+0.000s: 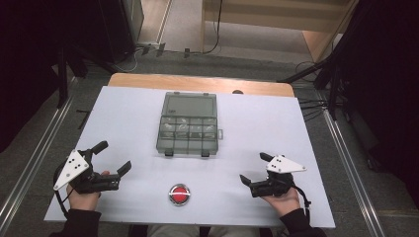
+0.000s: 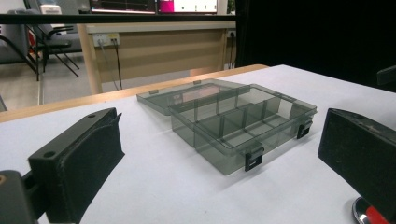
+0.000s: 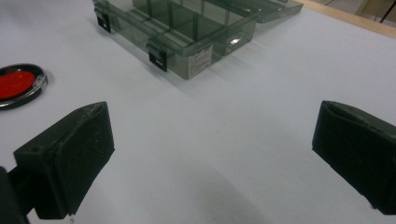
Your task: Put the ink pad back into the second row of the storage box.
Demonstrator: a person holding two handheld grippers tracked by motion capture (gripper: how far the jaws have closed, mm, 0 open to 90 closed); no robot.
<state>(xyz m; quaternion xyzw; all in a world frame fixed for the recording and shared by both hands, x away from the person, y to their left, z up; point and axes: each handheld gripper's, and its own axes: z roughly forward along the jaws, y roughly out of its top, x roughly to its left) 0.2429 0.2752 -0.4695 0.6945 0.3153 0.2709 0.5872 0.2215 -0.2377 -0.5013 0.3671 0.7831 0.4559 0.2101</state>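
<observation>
Bare table [image 1: 123,118] around the open organizer box [image 1: 188,129]; red button [image 1: 179,193] between both grippers.

White table [image 1: 123,118] w/ wood strip along far edge. Smoky clear compartment box [image 1: 188,133] sits mid-table, lid [image 1: 190,104] open flat behind it, 2 black latches on near side. Red button [image 1: 179,193] w/ chrome rim near front edge, well apart from box.
</observation>
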